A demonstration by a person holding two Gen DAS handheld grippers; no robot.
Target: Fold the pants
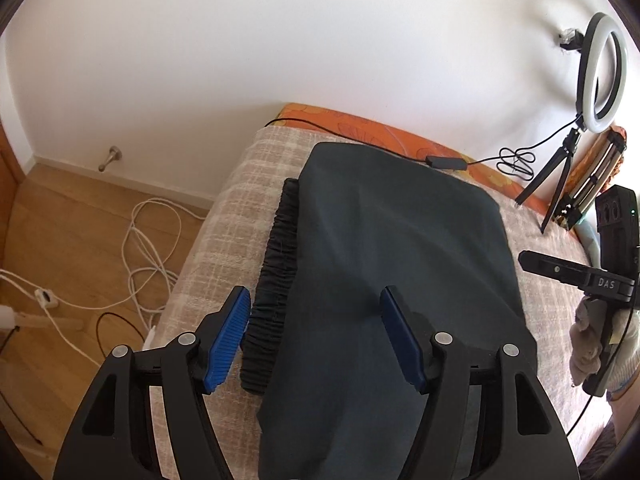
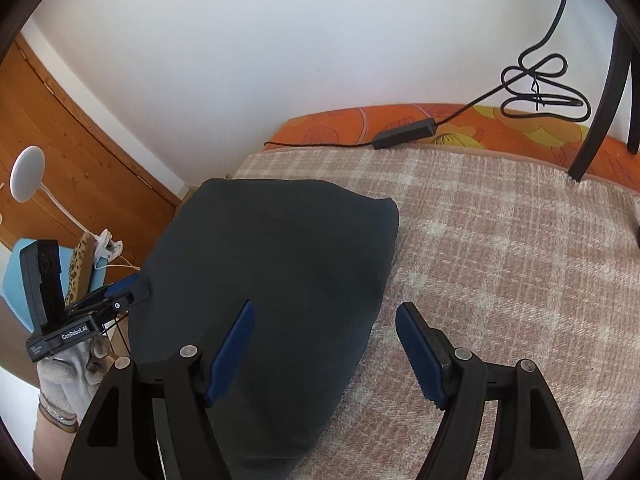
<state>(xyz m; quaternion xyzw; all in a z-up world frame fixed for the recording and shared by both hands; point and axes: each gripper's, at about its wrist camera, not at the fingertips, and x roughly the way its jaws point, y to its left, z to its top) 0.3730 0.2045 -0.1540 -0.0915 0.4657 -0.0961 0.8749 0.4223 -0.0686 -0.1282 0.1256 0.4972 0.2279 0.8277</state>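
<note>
the pants (image 1: 400, 264) lie on the bed (image 2: 500, 248), folded into a compact dark slab near its left edge, with the gathered elastic waistband (image 1: 272, 280) peeking out along the left side of the bundle; both tools are released: the left hand-held gripper (image 1: 316, 336) hovers with its blue pads spread, one over the waistband side and one over the top layer, nothing pinched between them; the right hand-held gripper (image 2: 328, 352) is likewise wide, one pad above the cloth's right edge and the other above the blanket, holding nothing;

what could go wrong, as i judge it: the bundle sits close to the bed's edge, so a nudge or a drag toward that side could tip it to the floor among the white cables (image 1: 148, 248); a low pass of a pad could snag the top layer and peel the fold open; a pinch taken too shallow would lift only one layer; the black cable (image 2: 320, 145) and its inline box (image 2: 404, 133) at the far edge could catch a sweeping tool;

the fabric looks thin, matte and soft, dark charcoal, draping with rounded corners and faint creases; the waistband is tightly ruched and ribbed; the blanket is a fuzzy, woven pink-and-cream plaid that should grip the cloth a little; the orange patterned sheet (image 2: 500, 128) beyond it looks smoother; the pads are ridged blue rubber on hard black plastic arms.
</note>
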